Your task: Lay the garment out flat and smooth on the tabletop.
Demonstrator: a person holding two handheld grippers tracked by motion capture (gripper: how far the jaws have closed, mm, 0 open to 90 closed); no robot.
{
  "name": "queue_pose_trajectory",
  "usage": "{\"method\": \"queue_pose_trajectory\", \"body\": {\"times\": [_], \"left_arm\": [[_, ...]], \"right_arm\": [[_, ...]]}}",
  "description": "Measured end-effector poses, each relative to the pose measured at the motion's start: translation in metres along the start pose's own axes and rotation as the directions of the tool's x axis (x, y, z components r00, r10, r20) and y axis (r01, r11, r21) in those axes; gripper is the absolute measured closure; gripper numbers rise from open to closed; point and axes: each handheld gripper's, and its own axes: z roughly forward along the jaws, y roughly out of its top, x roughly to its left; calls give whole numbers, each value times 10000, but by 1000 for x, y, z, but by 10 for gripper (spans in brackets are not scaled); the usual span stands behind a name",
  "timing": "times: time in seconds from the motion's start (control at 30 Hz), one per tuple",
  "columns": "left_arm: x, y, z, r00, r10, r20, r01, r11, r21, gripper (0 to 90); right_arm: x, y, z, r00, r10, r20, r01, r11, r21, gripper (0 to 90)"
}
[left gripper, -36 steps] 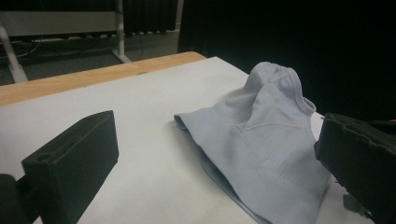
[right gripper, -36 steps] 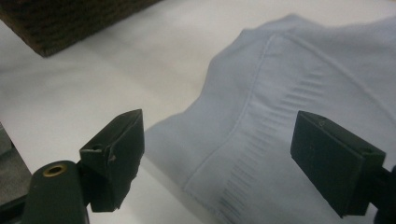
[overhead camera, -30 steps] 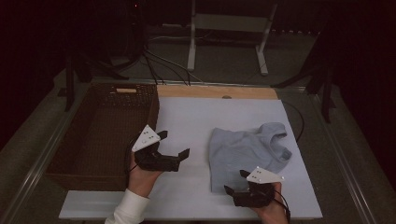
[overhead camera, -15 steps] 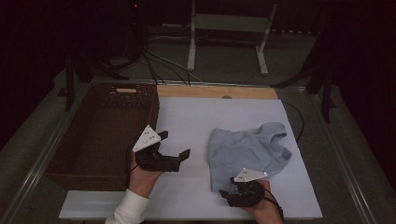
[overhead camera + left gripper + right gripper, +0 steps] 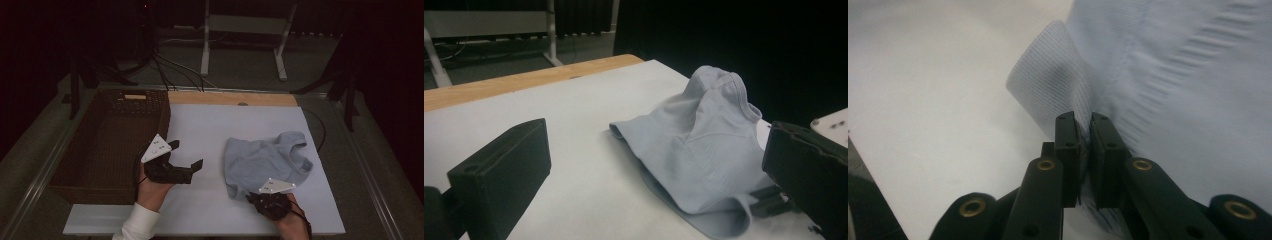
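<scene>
Between the closed jaws of the right gripper [image 5: 1085,150], a fold of the pale blue shirt [image 5: 267,161] at its near hem is pinched; the rest of the garment lies ahead of the jaws on the white table [image 5: 210,125]. Left gripper [image 5: 186,156]: jaws spread wide, nothing held, shirt well off to its right. Wicker basket [image 5: 112,135] sits just to its left.
</scene>
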Motion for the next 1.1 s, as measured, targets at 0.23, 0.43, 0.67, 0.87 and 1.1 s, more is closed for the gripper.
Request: {"method": "queue_pose_trajectory", "body": {"times": [0.23, 0.43, 0.67, 0.87, 1.1], "left_arm": [[-1, -1, 2, 10000, 25, 29, -25, 10000, 45, 6], [-1, -1, 2, 10000, 2, 33, -2, 10000, 35, 6], [0, -1, 2, 10000, 2, 39, -2, 10000, 35, 6], [0, -1, 2, 10000, 11, 37, -11, 10000, 63, 6], [0, -1, 1, 10000, -15, 28, 15, 10000, 14, 6]], "right_arm": [[-20, -4, -25, 9964, 500, 691, -463, 9974, -549, 844], [-39, -13, -43, 9868, 943, 1315, -850, 9936, -746, 845], [-58, -23, -63, 9679, 1368, 2107, -1192, 9884, -940, 842], [-78, -32, -79, 9432, 2248, 2448, -1951, 9708, -1397, 842], [-94, -42, -92, 9026, 2719, 3337, -2288, 9597, -1630, 841]]}}
